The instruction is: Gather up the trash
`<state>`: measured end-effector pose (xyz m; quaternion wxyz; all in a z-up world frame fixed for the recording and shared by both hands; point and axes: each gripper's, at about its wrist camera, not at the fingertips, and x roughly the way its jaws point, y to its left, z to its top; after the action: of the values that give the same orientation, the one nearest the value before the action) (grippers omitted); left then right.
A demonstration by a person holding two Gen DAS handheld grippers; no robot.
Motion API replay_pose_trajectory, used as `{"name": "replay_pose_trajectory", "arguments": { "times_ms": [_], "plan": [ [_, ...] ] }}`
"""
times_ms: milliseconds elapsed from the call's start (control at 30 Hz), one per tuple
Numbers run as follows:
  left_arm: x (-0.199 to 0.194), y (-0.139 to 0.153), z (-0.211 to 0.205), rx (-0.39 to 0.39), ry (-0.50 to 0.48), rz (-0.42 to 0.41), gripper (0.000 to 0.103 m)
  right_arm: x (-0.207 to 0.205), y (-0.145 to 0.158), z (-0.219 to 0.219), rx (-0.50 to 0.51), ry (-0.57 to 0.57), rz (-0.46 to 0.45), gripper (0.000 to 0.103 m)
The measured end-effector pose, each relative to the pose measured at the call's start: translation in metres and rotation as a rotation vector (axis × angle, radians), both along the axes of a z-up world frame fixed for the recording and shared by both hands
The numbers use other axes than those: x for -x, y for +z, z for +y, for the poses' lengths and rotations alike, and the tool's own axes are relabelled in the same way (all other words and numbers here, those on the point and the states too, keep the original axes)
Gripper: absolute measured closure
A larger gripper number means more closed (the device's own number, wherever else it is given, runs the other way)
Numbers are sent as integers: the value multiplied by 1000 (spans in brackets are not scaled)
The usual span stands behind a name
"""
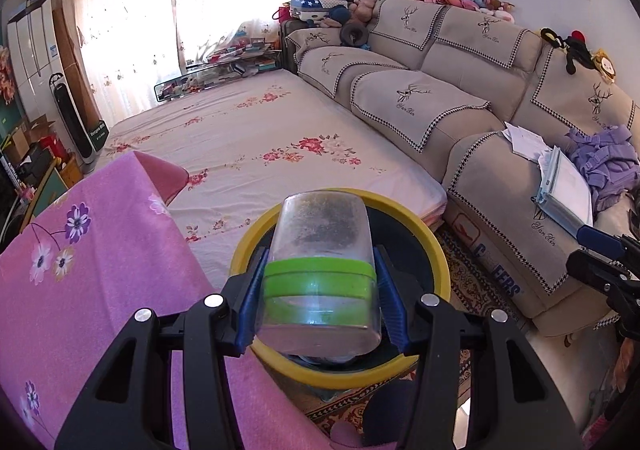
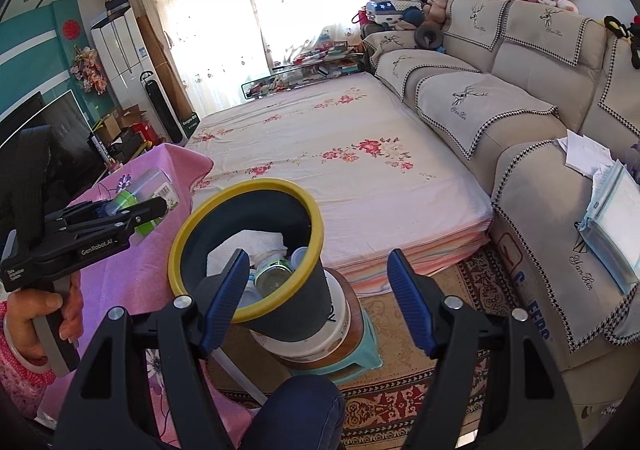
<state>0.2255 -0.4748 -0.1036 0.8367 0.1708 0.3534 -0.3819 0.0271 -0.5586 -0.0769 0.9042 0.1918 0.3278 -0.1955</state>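
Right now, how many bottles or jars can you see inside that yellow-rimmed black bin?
3, possibly more hidden: a clear jar with a green label at the centre, a pale cap-topped bottle behind it, and a clear bottle beside the yellow-rimmed black bin wall.

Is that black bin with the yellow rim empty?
No. The right wrist view looks into the bin and shows a white cloth, a can and other containers lying inside.

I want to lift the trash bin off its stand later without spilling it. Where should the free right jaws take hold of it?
Grip the yellow rim of the trash bin on its near side, coming from above: one jaw inside, one outside. The tapered body looks too wide for the right gripper.
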Motion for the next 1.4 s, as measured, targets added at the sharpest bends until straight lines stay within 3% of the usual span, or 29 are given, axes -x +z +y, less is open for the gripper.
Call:
{"name": "replay_pose_trajectory", "arguments": {
  "times_ms": [500, 567, 600, 633, 733, 967, 1133, 1400],
  "plan": [
    [-29, -38, -45, -77, 6, 21, 52, -5, -18, -13, -27, 7, 15, 35],
    [-28, -39, -46, -84, 19, 15, 38, -5, -17, -12, -27, 9, 14, 35],
    [-27, -37, -45, -79, 23, 7, 23, -5, -17, -11, -26, 9, 14, 35],
    [-26, -34, -44, -72, 27, -8, 17, -5, -16, -11, -25, 9, 14, 35],
    [-19, -24, -36, -59, 27, -31, 16, -5, -13, -7, -21, 12, 11, 35],
    [4, 9, 24, 9, 87, -53, 5, -5, 4, 16, 15, 49, -3, 34],
    [28, 32, 81, 5, 154, -101, 5, -5, 15, 40, 45, 89, -13, 31],
    [76, 68, 203, 55, 312, -179, 5, 0, 37, 97, 113, 188, -44, 7]
  ]
}}
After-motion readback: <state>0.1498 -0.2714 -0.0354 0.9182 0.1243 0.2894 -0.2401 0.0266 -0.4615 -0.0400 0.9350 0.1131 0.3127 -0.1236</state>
